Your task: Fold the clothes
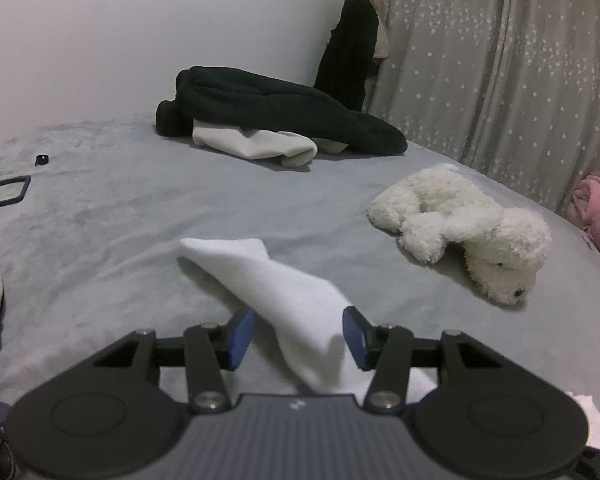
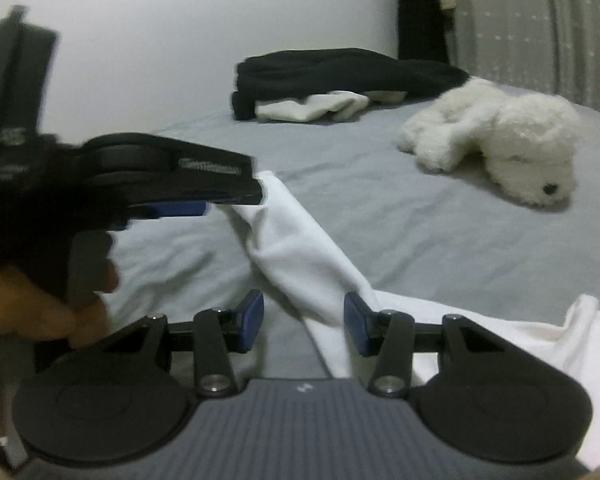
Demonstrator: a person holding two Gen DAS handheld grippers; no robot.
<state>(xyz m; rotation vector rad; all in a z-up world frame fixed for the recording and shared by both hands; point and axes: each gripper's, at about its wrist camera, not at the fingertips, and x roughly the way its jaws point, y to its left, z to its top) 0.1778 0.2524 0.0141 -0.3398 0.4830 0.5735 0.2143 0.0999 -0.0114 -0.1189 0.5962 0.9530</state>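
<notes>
Nearest in the left wrist view, the left gripper [image 1: 298, 334] stands with its blue pads wide apart, and a twisted length of the white garment [image 1: 284, 292] runs up between them. The cloth passes close to both pads, but they are not pressed onto it; whether it brushes either one is hard to tell. The garment's lower end is hidden behind the gripper body, and a bit of white shows cut off at the lower right edge.

In the right wrist view, the right gripper [image 2: 304, 320] is likewise spread wide, with the white garment [image 2: 296, 252] crossing the gap and spreading out to the right over the grey bed [image 2: 420, 220]. At the left of this view the left gripper [image 2: 204, 208] appears sideways and blurred, held in a hand [image 2: 40, 308]; its tip sits at the garment's raised end, though the blur hides whether anything is pinched there.

Further out lies a white plush dog [image 1: 464, 232] on its side, apart from the garment. Beyond it a heap of black clothing [image 1: 276, 108] rests on top of pale folded pieces [image 1: 252, 144], partly covering them. A small black frame [image 1: 4, 192] is cut off at the left edge. A star-patterned curtain [image 1: 500, 60] hangs at the back.
</notes>
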